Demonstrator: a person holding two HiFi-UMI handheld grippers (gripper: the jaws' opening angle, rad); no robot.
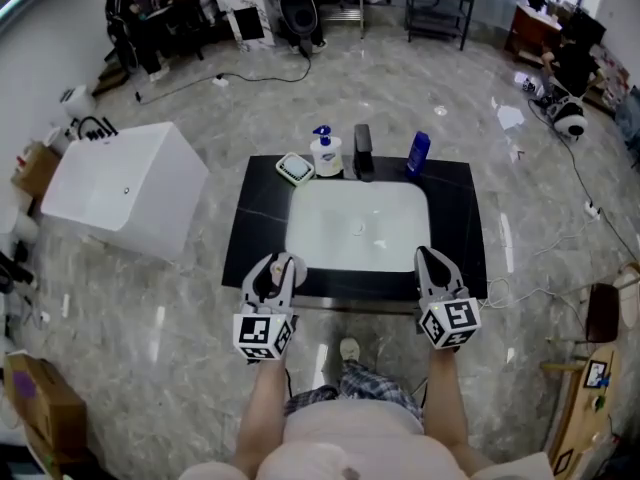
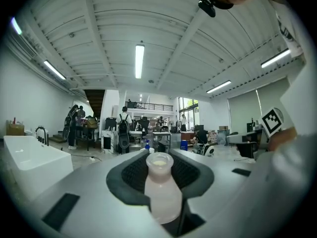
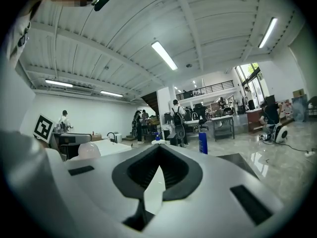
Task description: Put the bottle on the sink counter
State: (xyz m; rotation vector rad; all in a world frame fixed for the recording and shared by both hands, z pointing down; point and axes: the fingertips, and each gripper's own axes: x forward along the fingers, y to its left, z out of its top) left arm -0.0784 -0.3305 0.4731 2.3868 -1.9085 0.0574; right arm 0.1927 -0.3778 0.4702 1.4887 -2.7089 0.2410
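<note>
A small pale pink bottle (image 2: pixel 161 190) with an open round mouth stands upright between the black pads of my left gripper (image 2: pixel 159 158), which is shut on it. In the head view the left gripper (image 1: pixel 281 262) hovers over the front left edge of the black sink counter (image 1: pixel 458 218), the bottle (image 1: pixel 267 279) only partly visible in it. My right gripper (image 1: pixel 429 255) is above the counter's front right edge; its jaws (image 3: pixel 158 148) meet at the tips with nothing between them.
A white basin (image 1: pixel 360 230) fills the counter's middle. Along the back edge stand a green-white soap dish (image 1: pixel 295 169), a pump bottle (image 1: pixel 326 154), a black faucet (image 1: pixel 363 151) and a blue bottle (image 1: pixel 418 153). A white tub (image 1: pixel 125 188) sits to the left on the floor.
</note>
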